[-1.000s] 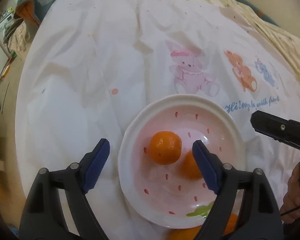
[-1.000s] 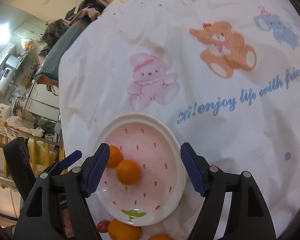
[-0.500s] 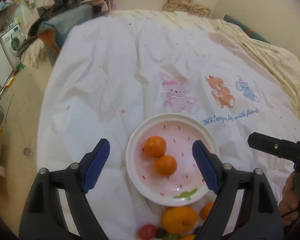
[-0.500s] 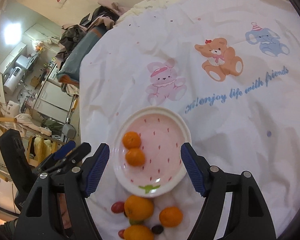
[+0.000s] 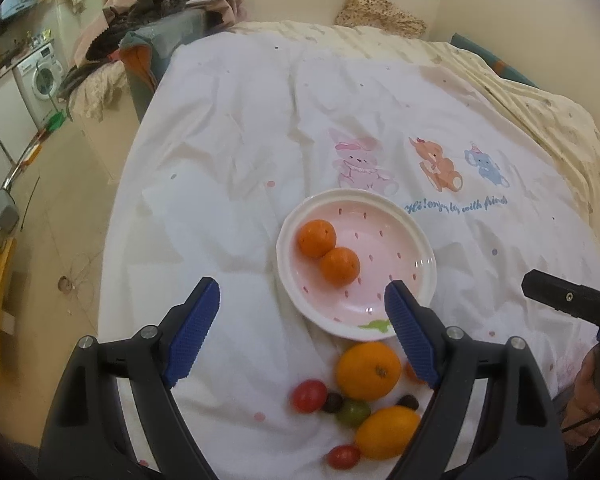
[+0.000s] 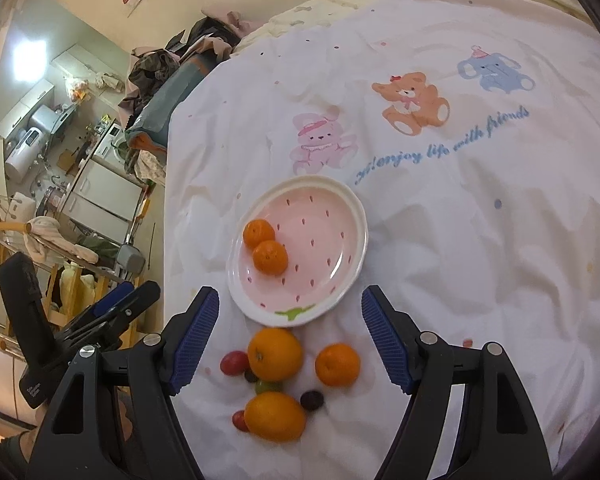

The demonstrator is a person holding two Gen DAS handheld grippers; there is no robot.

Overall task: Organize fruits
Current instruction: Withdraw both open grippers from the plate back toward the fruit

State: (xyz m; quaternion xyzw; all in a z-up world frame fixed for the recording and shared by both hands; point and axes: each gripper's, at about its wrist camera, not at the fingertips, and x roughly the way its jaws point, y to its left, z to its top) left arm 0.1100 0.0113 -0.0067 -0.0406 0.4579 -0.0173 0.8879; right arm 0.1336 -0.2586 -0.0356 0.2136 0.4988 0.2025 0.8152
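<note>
A pink plate (image 5: pixel 403 236) (image 6: pixel 331 216) with a white rim lies on the bed sheet and holds two mandarins (image 5: pixel 316 237) (image 6: pixel 270 256), touching each other. In front of the plate lies a loose pile: a large orange (image 5: pixel 368 370) (image 6: pixel 275 354), a second large orange (image 5: pixel 387 432) (image 6: pixel 275 416), a mandarin (image 6: pixel 337 364), red cherry tomatoes (image 5: pixel 309 396) (image 6: pixel 234 362), a green one (image 5: pixel 353 413) and dark grapes (image 6: pixel 311 399). My left gripper (image 5: pixel 302 333) is open and empty above the pile. My right gripper (image 6: pixel 290 338) is open and empty above the pile too.
The white sheet (image 5: pixel 260 120) with cartoon animals covers the bed. Its left edge drops to the floor (image 5: pixel 60 216). Clothes (image 5: pixel 156 0) are piled at the far left corner. A washing machine (image 5: pixel 40 76) stands beyond.
Both grippers have pulled back and up from the plate, so the loose fruit in front of it has come into view. Both stay open. The second mandarin now sits free on the plate.
</note>
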